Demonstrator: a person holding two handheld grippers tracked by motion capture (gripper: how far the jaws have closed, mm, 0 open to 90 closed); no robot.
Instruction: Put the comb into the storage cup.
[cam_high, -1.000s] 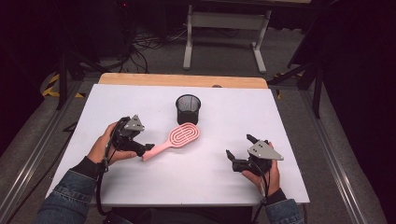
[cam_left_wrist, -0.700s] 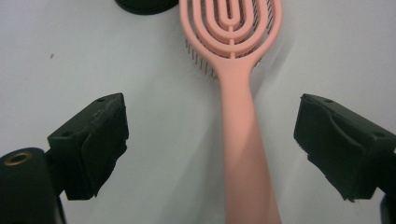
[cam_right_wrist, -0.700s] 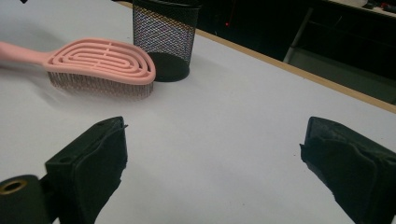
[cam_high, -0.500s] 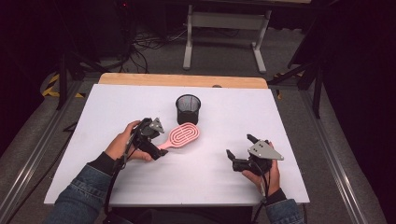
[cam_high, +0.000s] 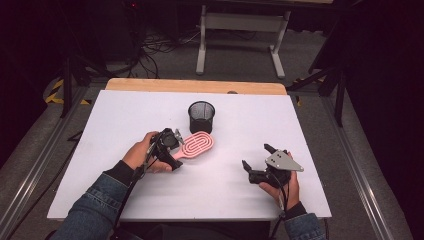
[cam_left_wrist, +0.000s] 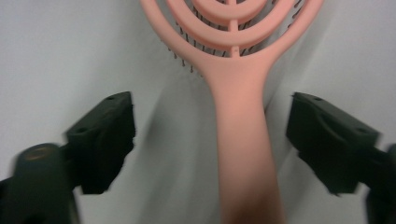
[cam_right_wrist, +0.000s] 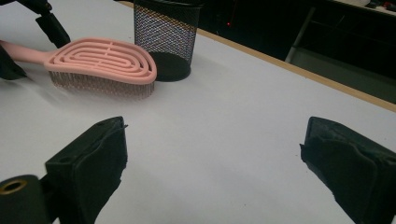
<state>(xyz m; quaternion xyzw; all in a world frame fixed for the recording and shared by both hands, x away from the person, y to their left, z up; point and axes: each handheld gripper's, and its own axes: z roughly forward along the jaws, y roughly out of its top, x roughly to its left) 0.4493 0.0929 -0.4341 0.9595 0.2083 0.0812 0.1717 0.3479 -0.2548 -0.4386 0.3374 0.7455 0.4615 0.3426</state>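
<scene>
From above: your left gripper (cam_high: 172, 150) straddles the handle of the pink brush (cam_high: 196, 145), just beside the mesh cup (cam_high: 201, 116). Left gripper view: jaws apart, handle between them, untouched. Right gripper view: your right gripper (cam_right_wrist: 212, 163) gapes over bare table (cam_right_wrist: 243, 112).

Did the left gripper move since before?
Yes. The left gripper moved rightward toward the mesh cup, and now straddles the pink brush handle.
</scene>
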